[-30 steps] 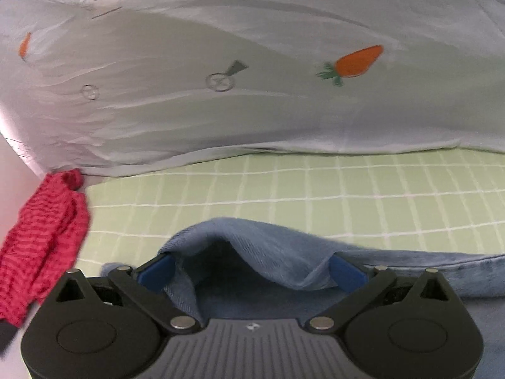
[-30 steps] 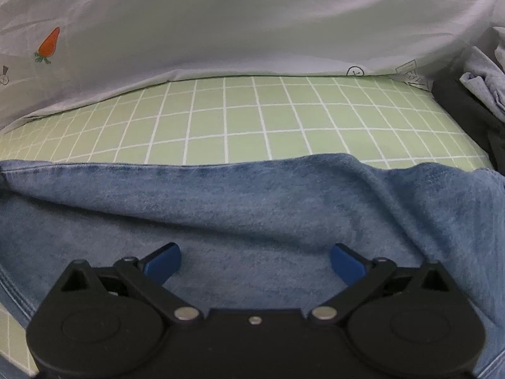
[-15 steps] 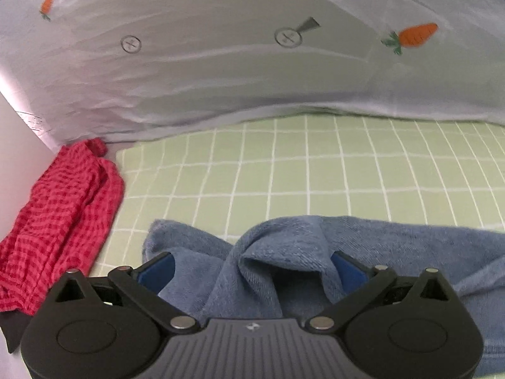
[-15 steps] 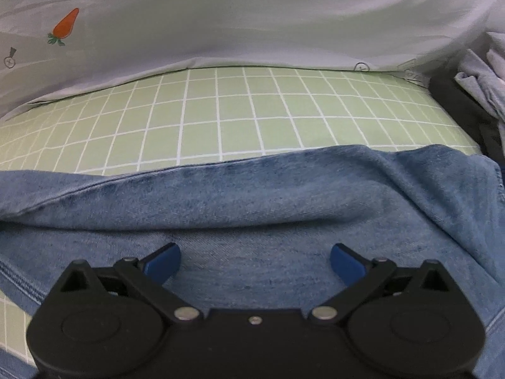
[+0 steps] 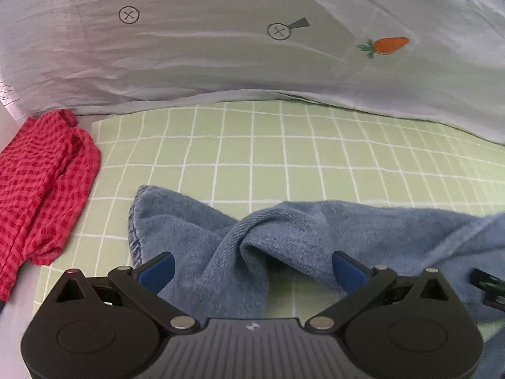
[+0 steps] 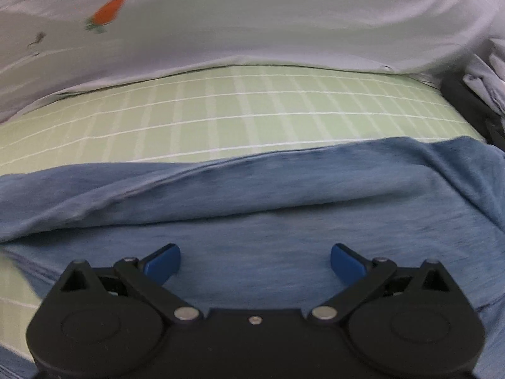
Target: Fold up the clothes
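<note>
left wrist: my left tool (image 5: 252,268) has its blue pads spread apart, gripping nothing. a bunched fold of the denim garment (image 5: 284,237) rises between the pads, lying on the green grid sheet (image 5: 252,145). a red checked cloth (image 5: 41,189) lies at the sheet's left edge, a white carrot-print cover (image 5: 221,57) behind.

right wrist: right tool (image 6: 255,260) also apart, empty, over the denim garment (image 6: 268,202) spread across the sheet (image 6: 221,110). view is blurred.

Right claw (image 6: 255,263) spread wide over blue denim garment (image 6: 284,208), green checked mat (image 6: 221,117) beyond
</note>
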The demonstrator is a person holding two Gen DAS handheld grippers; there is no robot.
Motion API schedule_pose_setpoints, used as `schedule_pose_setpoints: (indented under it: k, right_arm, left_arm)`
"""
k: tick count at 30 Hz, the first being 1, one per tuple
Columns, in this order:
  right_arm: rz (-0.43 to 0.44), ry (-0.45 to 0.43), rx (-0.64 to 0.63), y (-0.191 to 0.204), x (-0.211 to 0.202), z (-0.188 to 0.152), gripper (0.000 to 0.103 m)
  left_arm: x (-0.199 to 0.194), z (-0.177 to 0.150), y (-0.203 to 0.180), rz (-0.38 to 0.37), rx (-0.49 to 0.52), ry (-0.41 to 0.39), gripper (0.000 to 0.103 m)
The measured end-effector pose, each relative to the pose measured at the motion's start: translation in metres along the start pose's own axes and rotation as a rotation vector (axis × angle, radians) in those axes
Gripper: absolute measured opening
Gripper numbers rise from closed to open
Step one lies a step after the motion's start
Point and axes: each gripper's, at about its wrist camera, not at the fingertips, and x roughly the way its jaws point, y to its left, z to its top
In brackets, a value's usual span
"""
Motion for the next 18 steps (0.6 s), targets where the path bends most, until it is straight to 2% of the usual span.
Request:
schedule_pose_setpoints:
  k: [5, 10, 14, 18]
  right_arm:
    - [0.064, 0.000, -0.040, 0.045, -0.002, 0.000, 0.103]
    - [0.122, -0.009, -0.115, 0.094, -0.006, 0.001, 0.103]
    - [0.143, -0.013, -0.160, 0.127, -0.008, 0.006, 0.103]
    - [0.160, -0.023, -0.195, 0.149, -0.011, 0.012, 0.103]
  left_arm:
    - [-0.014, -0.015, 0.020, -0.051, 0.004, 0.000, 0.103]
    - [-0.017, -0.024, 0.050, -0.026, -0.025, -0.003, 0.103]
    - [-0.006, -0.033, 0.075, 0.013, -0.054, 0.025, 0.103]
    - [0.005, -0.039, 0.094, -0.004, -0.089, 0.048, 0.103]
